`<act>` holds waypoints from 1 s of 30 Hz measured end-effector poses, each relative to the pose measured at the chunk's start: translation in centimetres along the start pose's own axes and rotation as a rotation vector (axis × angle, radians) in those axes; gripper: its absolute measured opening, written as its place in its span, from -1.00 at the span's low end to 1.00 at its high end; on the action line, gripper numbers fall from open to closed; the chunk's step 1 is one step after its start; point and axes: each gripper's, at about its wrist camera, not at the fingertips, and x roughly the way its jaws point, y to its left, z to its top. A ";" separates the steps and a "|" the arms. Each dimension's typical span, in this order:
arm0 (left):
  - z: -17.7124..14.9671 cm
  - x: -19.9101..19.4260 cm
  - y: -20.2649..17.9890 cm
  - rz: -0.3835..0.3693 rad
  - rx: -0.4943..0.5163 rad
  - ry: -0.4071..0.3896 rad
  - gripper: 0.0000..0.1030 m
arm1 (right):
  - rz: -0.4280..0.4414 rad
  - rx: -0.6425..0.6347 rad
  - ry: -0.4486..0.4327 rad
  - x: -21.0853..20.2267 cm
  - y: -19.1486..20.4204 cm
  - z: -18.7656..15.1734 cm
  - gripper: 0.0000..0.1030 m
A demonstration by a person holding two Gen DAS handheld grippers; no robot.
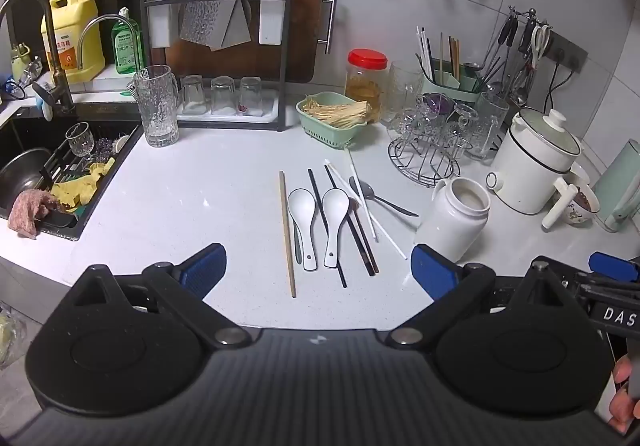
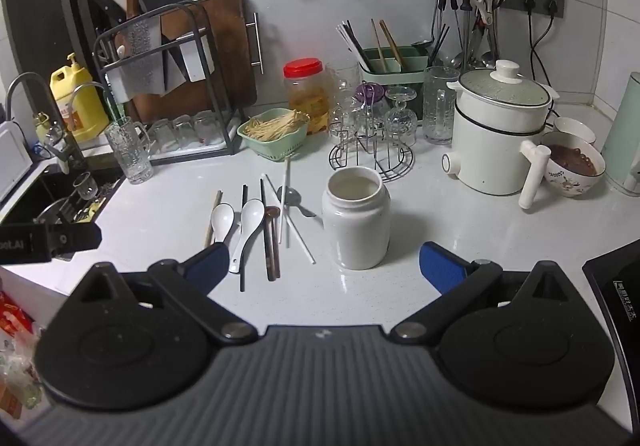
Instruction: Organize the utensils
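Observation:
Loose utensils lie on the white counter: a wooden chopstick (image 1: 287, 234), two white ceramic spoons (image 1: 304, 222) (image 1: 334, 222), black and brown chopsticks (image 1: 360, 238), white chopsticks (image 1: 366, 202) and a metal spoon (image 1: 376, 198). An open white ceramic jar (image 1: 454, 220) stands to their right, upright; in the right wrist view the jar (image 2: 356, 222) is straight ahead. My left gripper (image 1: 318, 266) is open and empty, just short of the utensils. My right gripper (image 2: 324, 266) is open and empty, in front of the jar.
A green utensil caddy (image 2: 394, 62) with chopsticks stands at the back. A glass rack (image 2: 372, 150), green basket (image 2: 274, 132), white pot (image 2: 496, 134), bowl (image 2: 574, 164), glass mug (image 1: 158, 106) and dish rack (image 1: 216, 42) ring the counter. The sink (image 1: 48, 174) is on the left.

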 end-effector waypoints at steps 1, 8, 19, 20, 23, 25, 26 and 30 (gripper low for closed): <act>0.0 0.0 0.0 0.000 -0.002 0.002 0.95 | 0.002 -0.002 0.005 0.2 -0.1 0.0 1.00; 0.6 1.0 -0.6 -0.003 0.021 0.021 0.95 | -0.012 -0.016 -0.020 -0.4 0.0 -0.4 1.00; -0.2 0.0 -0.1 -0.013 0.039 0.003 0.95 | -0.023 -0.024 -0.030 -1.2 0.5 -0.8 1.00; -0.1 0.0 -0.1 -0.018 0.040 0.005 0.95 | -0.022 -0.024 -0.034 -1.4 0.5 -0.9 1.00; -0.1 -0.2 -0.4 -0.024 0.053 0.007 0.95 | -0.026 -0.018 -0.046 -1.8 0.4 -1.0 1.00; -0.1 -0.3 -0.7 -0.027 0.061 0.004 0.95 | -0.032 -0.007 -0.051 -1.9 0.2 -1.0 1.00; -0.1 -0.4 -0.8 -0.028 0.063 0.004 0.95 | -0.031 -0.001 -0.053 -2.0 0.0 -1.0 1.00; 0.0 -0.7 -1.2 -0.035 0.064 0.000 0.95 | -0.030 0.014 -0.059 -2.2 -0.4 -1.1 1.00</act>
